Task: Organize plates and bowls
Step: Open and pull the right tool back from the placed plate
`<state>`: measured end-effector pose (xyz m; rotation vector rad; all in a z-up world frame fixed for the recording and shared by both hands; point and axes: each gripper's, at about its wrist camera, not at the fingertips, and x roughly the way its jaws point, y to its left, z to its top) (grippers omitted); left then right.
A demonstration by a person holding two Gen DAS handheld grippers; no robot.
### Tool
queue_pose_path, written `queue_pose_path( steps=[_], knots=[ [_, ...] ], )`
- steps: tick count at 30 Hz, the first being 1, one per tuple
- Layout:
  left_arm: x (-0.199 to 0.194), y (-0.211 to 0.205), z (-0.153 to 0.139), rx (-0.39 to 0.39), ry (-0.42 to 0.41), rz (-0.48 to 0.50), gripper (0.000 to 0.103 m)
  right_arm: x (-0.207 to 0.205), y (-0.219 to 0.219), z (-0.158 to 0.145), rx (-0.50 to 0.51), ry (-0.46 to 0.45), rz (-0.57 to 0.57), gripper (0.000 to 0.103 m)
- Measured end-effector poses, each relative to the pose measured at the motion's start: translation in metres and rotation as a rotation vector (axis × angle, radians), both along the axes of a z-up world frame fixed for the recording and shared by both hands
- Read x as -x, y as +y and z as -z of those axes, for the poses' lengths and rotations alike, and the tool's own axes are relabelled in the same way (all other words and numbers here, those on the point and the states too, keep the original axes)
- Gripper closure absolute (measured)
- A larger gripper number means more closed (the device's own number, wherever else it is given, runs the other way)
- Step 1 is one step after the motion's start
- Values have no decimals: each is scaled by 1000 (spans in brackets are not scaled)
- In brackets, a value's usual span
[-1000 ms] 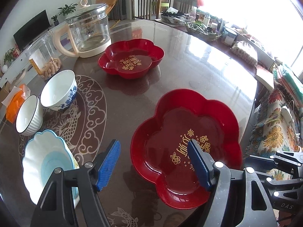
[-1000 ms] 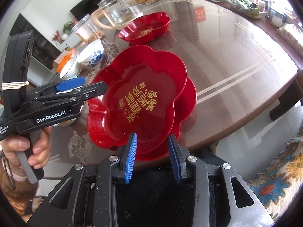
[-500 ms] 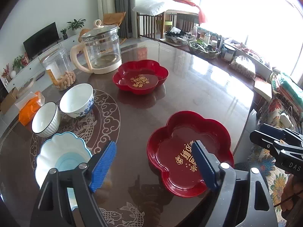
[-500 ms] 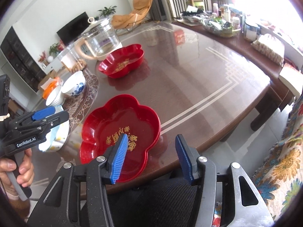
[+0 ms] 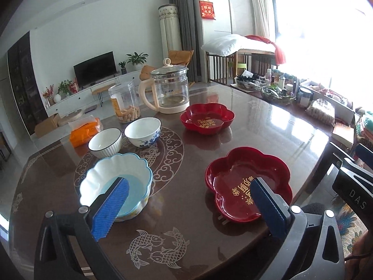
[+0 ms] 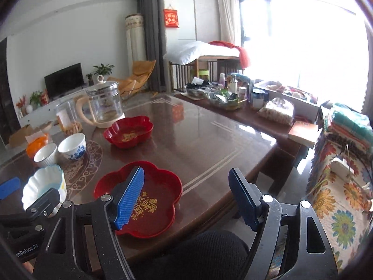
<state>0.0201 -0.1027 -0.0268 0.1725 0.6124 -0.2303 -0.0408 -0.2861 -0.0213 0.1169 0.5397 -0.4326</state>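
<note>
Two stacked red flower-shaped plates (image 5: 247, 179) (image 6: 149, 196) lie near the table's front edge. A third red plate (image 5: 207, 119) (image 6: 129, 131) lies farther back by the kettle. A scalloped white and blue bowl (image 5: 116, 182) (image 6: 44, 184) sits at the left front. Behind it stand a ribbed white bowl (image 5: 105, 142) (image 6: 45, 154) and a blue-flowered white bowl (image 5: 142, 131) (image 6: 72, 145). My left gripper (image 5: 188, 207) is open and empty, raised above the table's front. My right gripper (image 6: 186, 198) is open and empty, held back over the table's edge.
A glass kettle (image 5: 169, 91) (image 6: 102, 106), a clear snack jar (image 5: 124, 105) and an orange tissue pack (image 5: 85, 130) stand at the table's back left. Baskets, bottles and jars (image 6: 228, 93) crowd a side table at the back right. A flowered cover (image 6: 338, 200) lies at the right.
My right gripper let go of the red plate, which now lies stacked on the other one. Both grippers opened wider and pulled up and back from the table.
</note>
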Motion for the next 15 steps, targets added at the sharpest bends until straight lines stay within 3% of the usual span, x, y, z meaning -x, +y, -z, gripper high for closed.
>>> queue_pose_path(
  steps=[5, 15],
  knots=[
    [9, 10, -7, -21, -12, -87, 0, 7, -3, -5, -34, 46, 29, 25],
    [16, 24, -3, -17, 42, -96, 0, 26, -1, -15, -54, 24, 40, 25]
  ],
)
